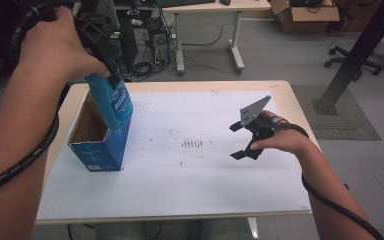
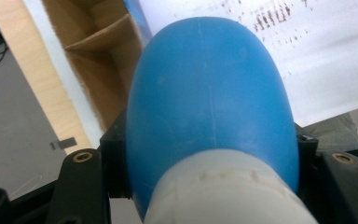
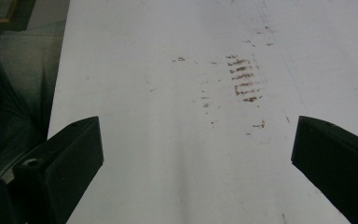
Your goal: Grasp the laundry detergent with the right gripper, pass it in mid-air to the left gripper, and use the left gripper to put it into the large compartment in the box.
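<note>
At about nine o'clock on the table (image 1: 190, 200), the person's left hand (image 1: 55, 47) holds the left gripper (image 1: 111, 67) up above an open blue box (image 1: 100, 145). Its jaws are clamped on the neck end of a blue bottle (image 1: 115, 102), which hangs bottom-down with its lower end at the box's mouth, against the rim on the three o'clock side. From the left gripper view the bottle (image 2: 209, 102) bulges up between the two black jaws, its white cap (image 2: 228, 196) nearest the camera, and past it the brown cardboard inside of the box (image 2: 93, 51) shows a divider wall across it.

Over at three o'clock, the right hand (image 1: 285, 140) keeps the right gripper (image 1: 239, 140) just above the white sheet (image 1: 180, 175) that covers the table top. Its jaws stand wide apart with nothing between them, pointing toward the box, with the grey plate (image 1: 254, 111) tilted up on top. In the right gripper view the two black jaws frame bare white sheet (image 3: 168, 154) and a patch of small brown marks (image 3: 244, 81); those same marks (image 1: 192, 145) sit near the table's middle, between the two grippers.

A black cable (image 1: 330, 200) trails back along the right forearm.
</note>
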A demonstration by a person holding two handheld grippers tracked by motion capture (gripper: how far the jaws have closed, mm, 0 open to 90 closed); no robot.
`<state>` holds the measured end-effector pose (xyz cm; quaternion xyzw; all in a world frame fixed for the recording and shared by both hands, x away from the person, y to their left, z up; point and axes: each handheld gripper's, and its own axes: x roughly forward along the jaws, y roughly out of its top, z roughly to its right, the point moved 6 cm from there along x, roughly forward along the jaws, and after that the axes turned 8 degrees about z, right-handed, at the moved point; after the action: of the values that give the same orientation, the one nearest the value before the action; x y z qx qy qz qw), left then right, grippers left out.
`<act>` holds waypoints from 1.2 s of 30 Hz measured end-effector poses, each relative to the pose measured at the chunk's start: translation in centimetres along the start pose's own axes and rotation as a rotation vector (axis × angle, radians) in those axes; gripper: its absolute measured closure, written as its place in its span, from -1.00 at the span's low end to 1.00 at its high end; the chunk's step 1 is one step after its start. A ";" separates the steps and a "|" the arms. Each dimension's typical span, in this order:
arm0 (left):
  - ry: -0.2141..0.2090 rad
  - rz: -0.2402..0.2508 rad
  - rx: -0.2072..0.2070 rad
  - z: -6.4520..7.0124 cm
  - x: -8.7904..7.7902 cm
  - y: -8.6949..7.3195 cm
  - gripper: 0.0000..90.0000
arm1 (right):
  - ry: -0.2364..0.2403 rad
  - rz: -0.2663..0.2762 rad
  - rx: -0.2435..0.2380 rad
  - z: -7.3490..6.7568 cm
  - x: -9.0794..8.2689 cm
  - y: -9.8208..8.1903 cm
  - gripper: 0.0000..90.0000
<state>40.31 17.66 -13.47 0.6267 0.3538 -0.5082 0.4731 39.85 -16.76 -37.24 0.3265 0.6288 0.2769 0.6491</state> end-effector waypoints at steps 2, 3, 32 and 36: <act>0.002 0.004 -0.019 -0.3 -0.3 0.1 -0.15 | 0.001 -0.006 -0.001 0.1 -0.2 0.1 -0.96; 0.003 0.005 -0.034 -0.8 -0.6 0.2 -0.15 | 0.000 -0.008 -0.001 0.1 -0.3 0.1 -0.96; 0.074 0.049 -0.256 -6.6 -2.3 0.2 -0.15 | 0.019 -0.059 -0.003 0.3 -0.9 0.0 -0.95; 0.078 0.046 -0.266 -7.1 -1.9 0.0 -0.15 | 0.019 -0.065 -0.007 0.3 -1.1 0.1 -0.95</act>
<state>42.06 24.52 -11.32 0.5857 0.4215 -0.4213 0.5493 40.08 -17.56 -36.48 0.3010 0.6442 0.2607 0.6531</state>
